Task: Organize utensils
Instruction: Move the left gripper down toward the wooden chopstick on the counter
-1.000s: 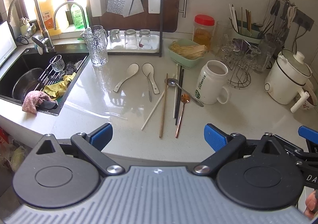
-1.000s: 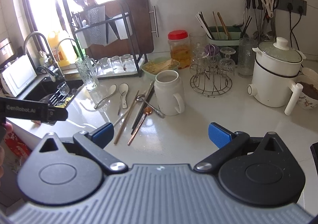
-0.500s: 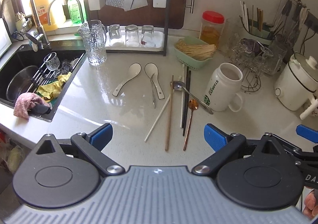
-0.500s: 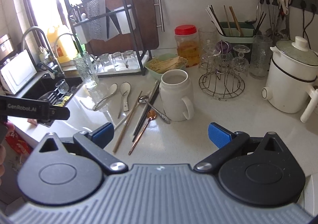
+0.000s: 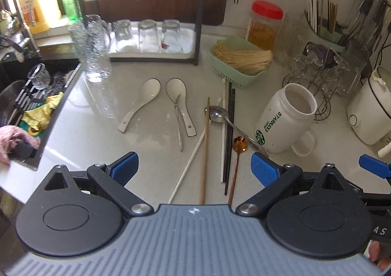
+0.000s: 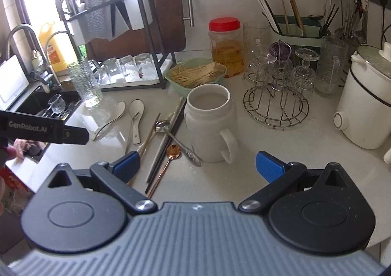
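Observation:
Loose utensils lie on the white counter: two white ceramic spoons [image 5: 144, 101] [image 5: 179, 102], a wooden chopstick [image 5: 205, 153], white chopsticks [image 5: 189, 163], black chopsticks [image 5: 229, 139], a steel spoon [image 5: 226, 118] and a copper spoon [image 5: 238, 151]. A white Starbucks mug [image 5: 286, 120] stands right of them, also in the right wrist view [image 6: 210, 126]. My left gripper [image 5: 194, 166] is open and empty above the chopsticks' near ends. My right gripper [image 6: 198, 163] is open and empty just before the mug. A green utensil holder [image 6: 297, 31] stands at the back.
A sink [image 5: 27, 104] with dishes and cloths is at the left. A glass pitcher [image 5: 91, 48], a drying rack with glasses [image 5: 151, 36], a green noodle basket [image 5: 240, 62], a red-lidded jar [image 5: 265, 22], a wire glass stand [image 6: 278, 95] and a white cooker [image 6: 366, 102] ring the counter.
Both grippers have moved forward toward the utensils and mug, which now loom larger. Both stay open and empty.

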A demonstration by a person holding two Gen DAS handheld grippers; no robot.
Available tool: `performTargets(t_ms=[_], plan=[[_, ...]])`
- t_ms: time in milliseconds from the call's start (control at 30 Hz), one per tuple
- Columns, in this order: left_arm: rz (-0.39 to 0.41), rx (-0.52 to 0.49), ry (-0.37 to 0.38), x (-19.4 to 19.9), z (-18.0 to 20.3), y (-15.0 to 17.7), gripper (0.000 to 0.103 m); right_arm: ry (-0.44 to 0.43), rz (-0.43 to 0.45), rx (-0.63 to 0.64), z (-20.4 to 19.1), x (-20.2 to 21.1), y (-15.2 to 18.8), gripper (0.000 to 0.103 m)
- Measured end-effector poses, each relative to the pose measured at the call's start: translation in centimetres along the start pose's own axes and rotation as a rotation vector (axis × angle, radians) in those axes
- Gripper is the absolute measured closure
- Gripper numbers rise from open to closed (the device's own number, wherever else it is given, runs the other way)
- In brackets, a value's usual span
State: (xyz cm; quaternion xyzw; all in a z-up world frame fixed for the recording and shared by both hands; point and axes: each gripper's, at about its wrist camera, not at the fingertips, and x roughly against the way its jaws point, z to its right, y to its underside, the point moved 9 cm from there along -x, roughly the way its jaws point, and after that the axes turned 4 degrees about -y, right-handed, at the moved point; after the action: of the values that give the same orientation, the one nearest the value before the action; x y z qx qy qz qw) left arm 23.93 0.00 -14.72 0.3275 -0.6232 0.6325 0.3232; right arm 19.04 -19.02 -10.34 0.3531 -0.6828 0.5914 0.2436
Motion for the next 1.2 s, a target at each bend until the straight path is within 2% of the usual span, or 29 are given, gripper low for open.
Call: performTargets(t_ms=[267,567,633,767,900,1067,1200], plan=[[-0.085,-0.002,0.046,-6.2,0.7,-2.4,0.003,0.035,-0.045,-0.001,1.5,-3.9,-1.3,0.0],[-0.16,-0.019,0.079,-12.7,1.6,-4.3,0.004,0.039,-0.061,0.073,1.3,-7.9,-3.1,0.0],[-0.165,-0.024,0.09,-13.8,1.9,-4.8,0.005,0.04,-0.075,0.079,1.4,-8.9,-3.4,0.006],[-0.189,-0.048,0.109,-15.8,2.6,-5.1,0.017,0.047,-0.102,0.095,1.4,-10.4,-3.8,0.009],[-0.201,-0.059,0.121,-17.4,3.0,-4.9,0.027,0.064,-0.133,0.129,1.4,-11.6,-3.7,0.02],[-0.209,-0.07,0.122,-19.0,3.4,-4.6,0.045,0.06,-0.126,0.146,1.3,-12.2,-3.9,0.018],[-0.2,-0.07,0.112,-20.0,3.6,-4.7,0.053,0.056,-0.128,0.152,1.3,-12.4,-4.1,0.018]])
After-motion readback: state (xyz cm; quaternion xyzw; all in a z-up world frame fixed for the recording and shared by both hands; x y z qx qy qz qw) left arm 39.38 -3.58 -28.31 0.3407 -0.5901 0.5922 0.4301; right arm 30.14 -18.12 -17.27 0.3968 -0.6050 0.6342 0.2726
